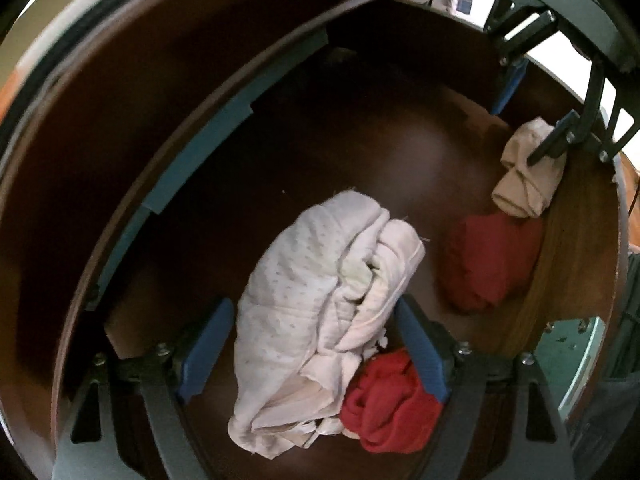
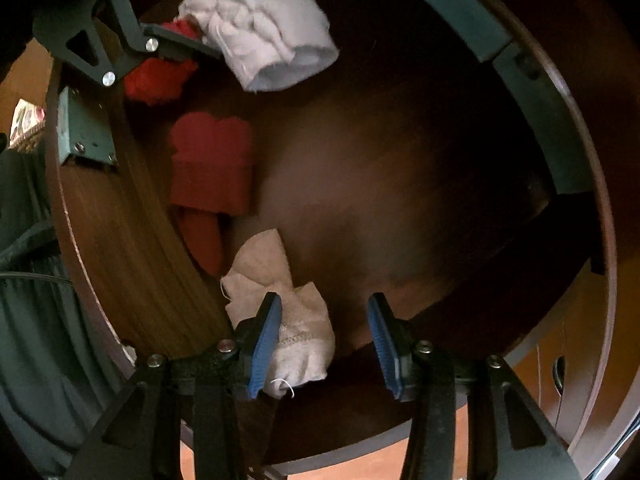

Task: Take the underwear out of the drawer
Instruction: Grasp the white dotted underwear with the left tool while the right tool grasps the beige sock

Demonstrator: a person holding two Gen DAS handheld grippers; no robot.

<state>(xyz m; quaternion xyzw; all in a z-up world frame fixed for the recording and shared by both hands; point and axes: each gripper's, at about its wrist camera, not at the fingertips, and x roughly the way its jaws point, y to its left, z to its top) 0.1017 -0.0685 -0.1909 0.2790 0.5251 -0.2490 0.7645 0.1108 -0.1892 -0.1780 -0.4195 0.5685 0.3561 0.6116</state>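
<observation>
Both tongs reach down into the dark brown drawer point(image 1: 580, 240), and we see each one from its own camera and again from the other's.

Our left gripper point(image 1: 316, 344) stands with its blue pads point(image 1: 206, 344) wide apart around the big white dotted bundle point(image 1: 312, 296), which lies on the drawer floor at about six o'clock in the left wrist view. Neither pad clearly presses the cloth; the one at five o'clock sits against a crumpled bright red piece point(image 1: 388, 404) and the edge of the white bundle. From the right wrist view the same left gripper point(image 2: 176, 46) appears at eleven o'clock, one dark finger lying over the red piece point(image 2: 160, 76) beside the white bundle point(image 2: 264, 28); whether it grips there we cannot tell.

Our right gripper point(image 2: 324, 344) points down with its jaws partly apart. The cream underwear point(image 2: 280, 320) lies by the drawer's front wall at six o'clock, and the seven o'clock pad point(image 2: 264, 344) touches its near side, while the five o'clock pad stands clear of it over bare wood. Only this view shows that gap. The left wrist view shows the right gripper point(image 1: 532, 120) at two o'clock, one finger on top of the cream underwear point(image 1: 524, 176).

A folded dark red garment point(image 2: 212, 168) lies between the two bundles, along the front wall.
</observation>
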